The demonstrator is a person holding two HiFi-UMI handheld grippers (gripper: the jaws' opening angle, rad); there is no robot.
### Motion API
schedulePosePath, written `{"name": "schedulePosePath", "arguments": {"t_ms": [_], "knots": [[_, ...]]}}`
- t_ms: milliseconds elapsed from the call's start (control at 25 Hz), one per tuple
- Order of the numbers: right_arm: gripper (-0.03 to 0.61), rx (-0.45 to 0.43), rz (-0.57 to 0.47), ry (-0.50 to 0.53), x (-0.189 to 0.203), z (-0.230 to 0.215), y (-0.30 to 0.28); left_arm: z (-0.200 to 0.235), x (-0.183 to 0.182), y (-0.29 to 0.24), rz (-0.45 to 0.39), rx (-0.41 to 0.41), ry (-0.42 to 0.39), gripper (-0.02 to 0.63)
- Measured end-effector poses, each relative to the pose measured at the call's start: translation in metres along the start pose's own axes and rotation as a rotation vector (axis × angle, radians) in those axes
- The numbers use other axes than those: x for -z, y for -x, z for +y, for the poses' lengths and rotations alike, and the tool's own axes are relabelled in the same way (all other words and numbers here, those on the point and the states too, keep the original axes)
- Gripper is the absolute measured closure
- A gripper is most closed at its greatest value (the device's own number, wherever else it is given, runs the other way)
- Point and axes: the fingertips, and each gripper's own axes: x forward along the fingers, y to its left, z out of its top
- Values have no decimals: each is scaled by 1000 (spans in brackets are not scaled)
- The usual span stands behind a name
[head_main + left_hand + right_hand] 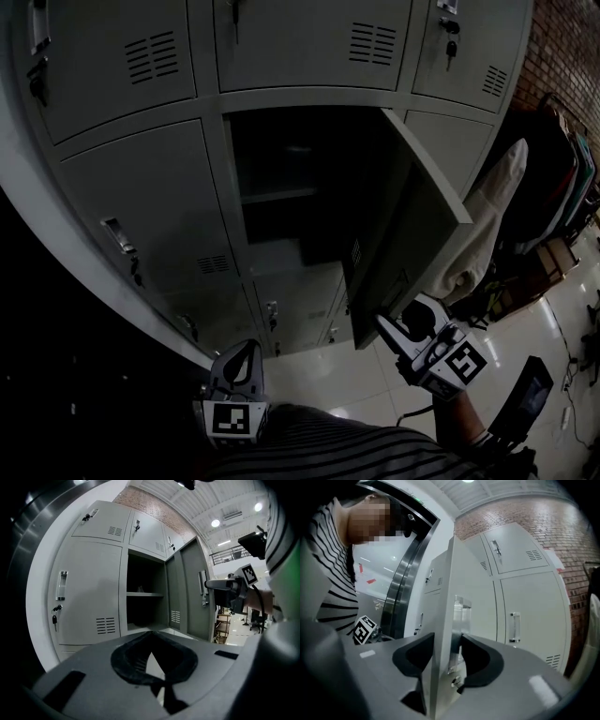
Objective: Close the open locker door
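The open locker door [412,225] swings out to the right of its dark compartment [291,178] in the grey locker bank. My right gripper [398,328] is at the door's lower free edge. In the right gripper view the door's edge [445,597] and its clear handle [461,611] stand between the jaws, and my right gripper [447,637] is shut on them, pads touching both sides. My left gripper [242,361] hangs low by the striped shirt, shut and empty, its tips [150,633] meeting. The left gripper view shows the door [190,592] ajar with the right gripper [211,585] on it.
Closed lockers surround the open one, one with keys in its lock [450,42]. A pale garment [492,216] hangs just right of the door, beside a cluttered rack and a brick wall [562,47]. Glossy tiled floor [319,375] lies below.
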Motion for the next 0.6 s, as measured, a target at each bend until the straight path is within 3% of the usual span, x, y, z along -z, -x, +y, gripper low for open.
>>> {"name": "schedulePosePath", "arguments": {"t_ms": [320, 480, 600], "knots": [[393, 201, -8, -27, 3, 29, -44, 43, -1, 7, -16, -75, 14, 609], [398, 149, -22, -69, 4, 43, -75, 67, -2, 11, -24, -118, 19, 609], [397, 113, -13, -46, 7, 50, -104, 85, -1, 12, -23, -147, 23, 609]]}}
